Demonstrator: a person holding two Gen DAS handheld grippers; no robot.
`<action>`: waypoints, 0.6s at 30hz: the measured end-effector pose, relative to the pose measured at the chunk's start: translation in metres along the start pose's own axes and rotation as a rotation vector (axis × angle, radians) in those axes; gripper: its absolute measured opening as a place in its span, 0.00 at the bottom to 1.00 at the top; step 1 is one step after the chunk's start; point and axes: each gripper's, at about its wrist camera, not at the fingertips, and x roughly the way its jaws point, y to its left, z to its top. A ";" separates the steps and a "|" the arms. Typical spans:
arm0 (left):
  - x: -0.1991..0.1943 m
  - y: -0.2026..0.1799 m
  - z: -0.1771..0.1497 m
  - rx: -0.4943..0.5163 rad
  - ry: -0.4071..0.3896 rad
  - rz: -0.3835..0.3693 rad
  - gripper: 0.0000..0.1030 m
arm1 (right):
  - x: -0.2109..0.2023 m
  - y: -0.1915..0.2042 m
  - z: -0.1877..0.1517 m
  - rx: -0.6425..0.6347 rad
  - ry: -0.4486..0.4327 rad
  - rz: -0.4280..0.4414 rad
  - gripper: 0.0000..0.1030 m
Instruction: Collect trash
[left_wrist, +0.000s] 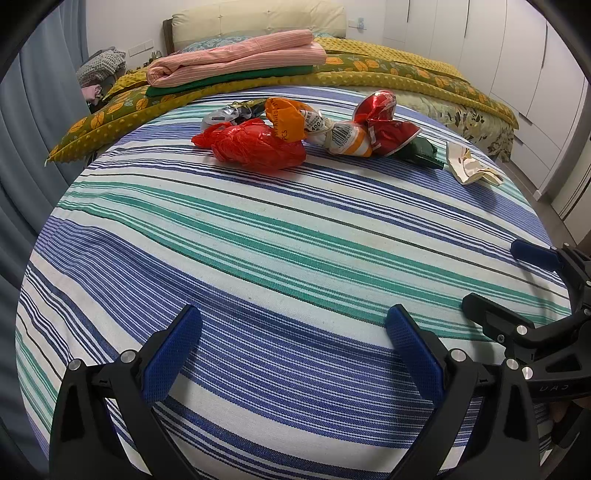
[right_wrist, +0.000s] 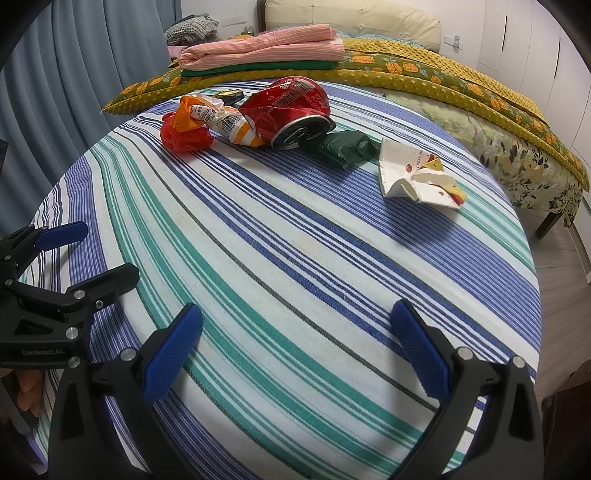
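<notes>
Left wrist view: left claw (left_wrist: 293, 354) spread wide and empty, blue pads hovering low over the striped sheet (left_wrist: 258, 236) of the bed, nothing between the fingers. Trash strung out in a rough row far ahead, across the sheet, well apart from both claws. Reading from left to right in that view: a silver wrapper (left_wrist: 225, 114) at the back, a crumpled red plastic bag (left_wrist: 258, 147) nearest, an orange wrapper (left_wrist: 286, 118), a white-and-orange barcoded packet (left_wrist: 347, 138), a crushed red can (left_wrist: 384, 122), a dark green wrapper (left_wrist: 421, 149), and, set off alone at the right end, a flattened paper cup (left_wrist: 469, 162).

Right wrist view: right claw (right_wrist: 295, 354) likewise gaping and empty, low over the sheet. Same row seen from further right: red plastic bag (right_wrist: 184, 138) at the left end, crushed red can (right_wrist: 291, 110) in the middle with its round base turned toward the camera, dark green wrapper (right_wrist: 343, 147) just beside it, flattened paper cup (right_wrist: 417, 177) ahead and to the right, clear of the pile.

Key relation: row running left to right, crosswise to both claws' line of reach. Red bag roughly dead ahead of the left claw; paper cup clearly on the right claw's side and probably the easier first pick for it, lying apart from the rest. Can's long axis pointing roughly toward the right claw, so likely better grasped across its crushed sides than end-on. No bin or bag for the trash visible in either view. Folded pink bedding (left_wrist: 236, 59) and yellow blanket (left_wrist: 388, 70) beyond the row, not part of the job.
</notes>
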 end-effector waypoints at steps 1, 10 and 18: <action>0.000 0.000 0.000 0.000 0.000 0.000 0.96 | 0.000 0.000 0.000 0.000 0.000 0.000 0.96; -0.001 0.001 0.000 -0.006 -0.003 -0.008 0.96 | 0.000 0.000 0.000 0.001 0.000 0.000 0.96; -0.008 0.047 0.006 -0.203 -0.073 -0.184 0.95 | 0.000 0.000 0.000 0.001 0.000 0.000 0.96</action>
